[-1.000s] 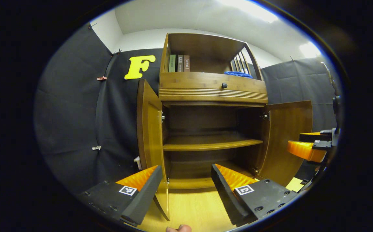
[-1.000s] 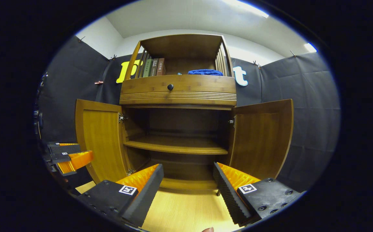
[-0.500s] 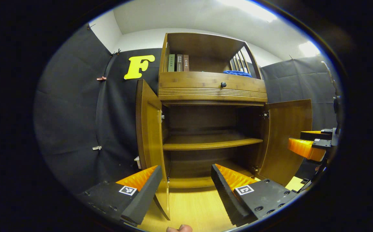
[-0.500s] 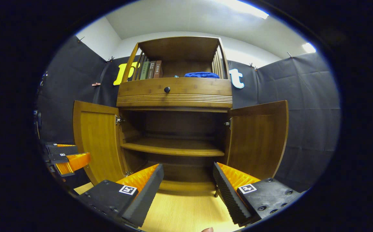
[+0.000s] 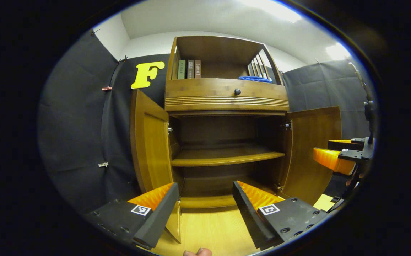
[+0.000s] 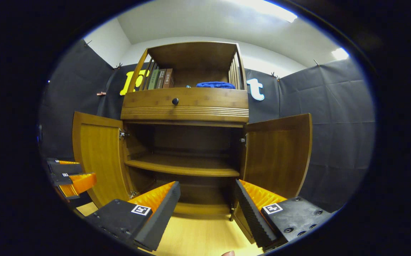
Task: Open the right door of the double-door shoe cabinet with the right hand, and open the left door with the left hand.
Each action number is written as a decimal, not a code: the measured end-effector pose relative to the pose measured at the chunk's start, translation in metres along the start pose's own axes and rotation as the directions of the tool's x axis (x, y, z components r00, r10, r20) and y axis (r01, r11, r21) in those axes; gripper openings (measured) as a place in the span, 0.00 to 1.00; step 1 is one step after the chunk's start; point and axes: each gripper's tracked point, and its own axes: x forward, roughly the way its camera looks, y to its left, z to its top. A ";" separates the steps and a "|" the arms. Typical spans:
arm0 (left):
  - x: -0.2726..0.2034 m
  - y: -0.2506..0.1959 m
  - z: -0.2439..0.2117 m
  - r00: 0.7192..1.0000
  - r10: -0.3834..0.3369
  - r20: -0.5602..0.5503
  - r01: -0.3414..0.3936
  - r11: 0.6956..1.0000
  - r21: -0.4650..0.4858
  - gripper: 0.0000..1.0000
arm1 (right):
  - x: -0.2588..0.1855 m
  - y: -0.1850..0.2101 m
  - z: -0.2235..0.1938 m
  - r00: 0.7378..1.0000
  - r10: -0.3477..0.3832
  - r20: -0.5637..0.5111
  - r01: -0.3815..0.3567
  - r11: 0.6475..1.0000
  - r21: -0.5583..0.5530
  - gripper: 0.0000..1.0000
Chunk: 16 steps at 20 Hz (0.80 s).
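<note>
Both doors swung wide: left door [image 5: 152, 145], right door [image 6: 278, 156]. Left gripper [image 5: 205, 202], right gripper [image 6: 207, 202]: jaws apart, holding nothing.

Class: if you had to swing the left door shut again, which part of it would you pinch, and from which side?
Pinch the free vertical edge of the left door, away from its hinges. It stands wide open, edge toward the room, so come from the front with the left tongs, one finger on each face; probably the best leverage.

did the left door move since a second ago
Yes. In the left gripper view the left door has swung farther open, away from the fixed drawer front.
</note>
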 end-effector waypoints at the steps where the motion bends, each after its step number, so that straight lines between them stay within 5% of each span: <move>1: 0.001 0.000 -0.001 1.000 0.002 0.001 -0.002 1.000 0.000 0.95 | 0.003 -0.002 -0.005 1.000 -0.004 -0.020 0.003 1.000 -0.007 0.98; 16: 0.010 -0.003 -0.005 0.997 0.054 -0.059 -0.057 0.997 -0.046 0.95 | 0.049 0.044 0.018 0.995 0.096 0.007 -0.096 0.995 0.008 0.98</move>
